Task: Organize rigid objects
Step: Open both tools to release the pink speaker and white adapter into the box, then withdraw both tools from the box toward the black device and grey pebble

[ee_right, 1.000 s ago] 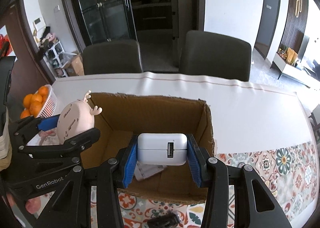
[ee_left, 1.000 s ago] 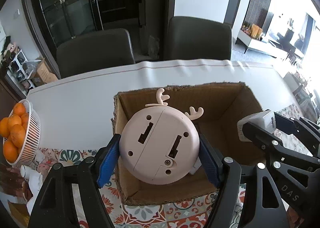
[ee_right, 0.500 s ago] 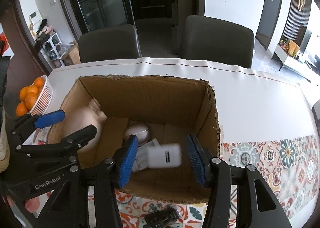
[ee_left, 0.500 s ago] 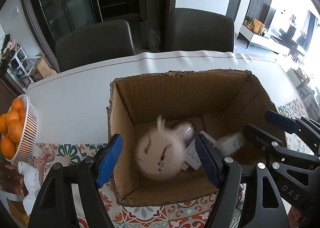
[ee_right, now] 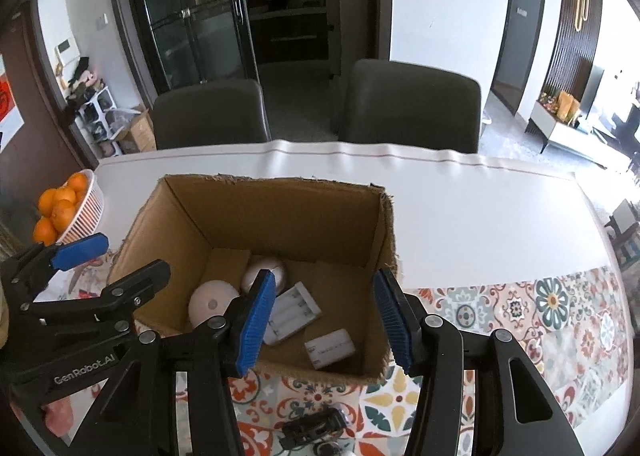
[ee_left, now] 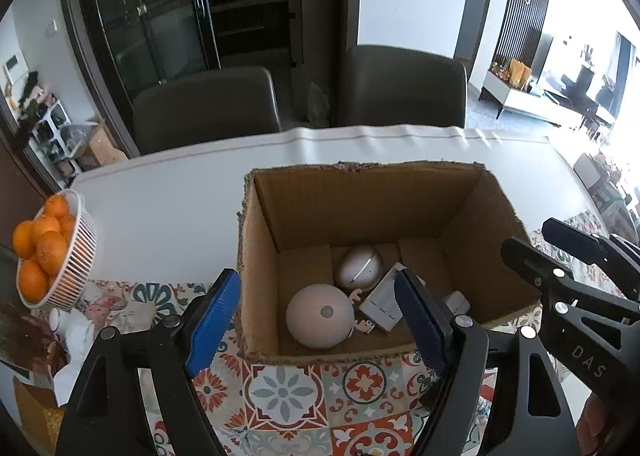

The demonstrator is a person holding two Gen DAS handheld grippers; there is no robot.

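An open cardboard box [ee_left: 460, 212] [ee_right: 176, 216] stands on the table. Inside lie the pink round deer-antler toy [ee_left: 320, 316] [ee_right: 212, 302], a white round object [ee_left: 360, 266] [ee_right: 266, 270], a white battery charger [ee_left: 380, 304] [ee_right: 294, 312] and the white power adapter [ee_right: 330, 348] [ee_left: 456, 302]. My left gripper [ee_left: 320, 328] is open and empty above the box's near left part. My right gripper [ee_right: 326, 320] is open and empty above the box's near right part. Each gripper shows in the other's view, the right gripper [ee_left: 560, 244] and the left gripper [ee_right: 112, 260].
A white basket of oranges [ee_left: 44, 252] [ee_right: 64, 208] stands at the table's left edge. Two dark chairs [ee_left: 208, 112] [ee_left: 400, 88] stand behind the table. A patterned mat [ee_left: 320, 396] covers the near table. A small dark object [ee_right: 312, 428] lies on the mat below my right gripper.
Both grippers have opened. The pink toy dropped from the left gripper and the white adapter dropped from the right gripper; both now lie in the box. Both grippers have risen a little.
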